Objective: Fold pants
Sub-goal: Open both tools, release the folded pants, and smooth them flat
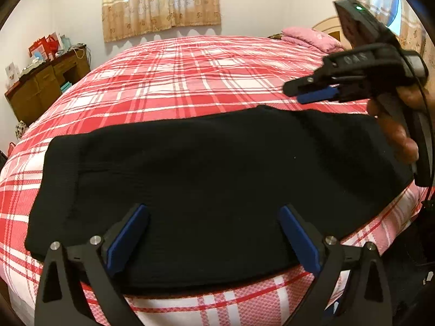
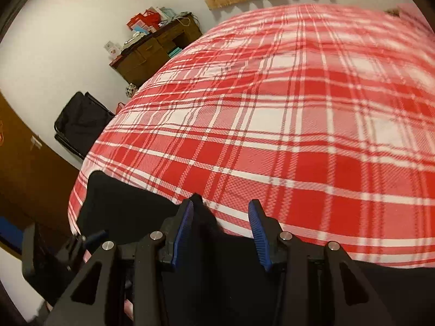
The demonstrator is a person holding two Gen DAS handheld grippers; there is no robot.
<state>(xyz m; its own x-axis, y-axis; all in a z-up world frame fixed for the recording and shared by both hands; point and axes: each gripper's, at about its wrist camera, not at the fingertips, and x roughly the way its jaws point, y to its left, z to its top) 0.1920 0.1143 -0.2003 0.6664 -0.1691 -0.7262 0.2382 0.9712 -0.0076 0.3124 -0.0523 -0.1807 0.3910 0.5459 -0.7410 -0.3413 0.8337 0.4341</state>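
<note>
Black pants (image 1: 206, 179) lie folded into a wide flat band across the near part of a bed with a red and white plaid cover (image 1: 195, 76). My left gripper (image 1: 214, 214) is open, hovering over the near edge of the pants, nothing between its blue pads. My right gripper (image 1: 295, 92) shows in the left wrist view at the upper right, held above the pants' far right corner, its jaws a little apart. In the right wrist view my right gripper (image 2: 221, 206) is open and empty over the pants' edge (image 2: 130, 206); the plaid cover (image 2: 299, 125) fills the view beyond.
A pink pillow (image 1: 310, 38) lies at the head of the bed, far right. A wooden desk (image 1: 46, 87) with boxes and bags stands by the left wall, also in the right wrist view (image 2: 152, 51). A black bag (image 2: 81, 122) sits on the floor beside the bed. Curtains (image 1: 160, 2) hang behind.
</note>
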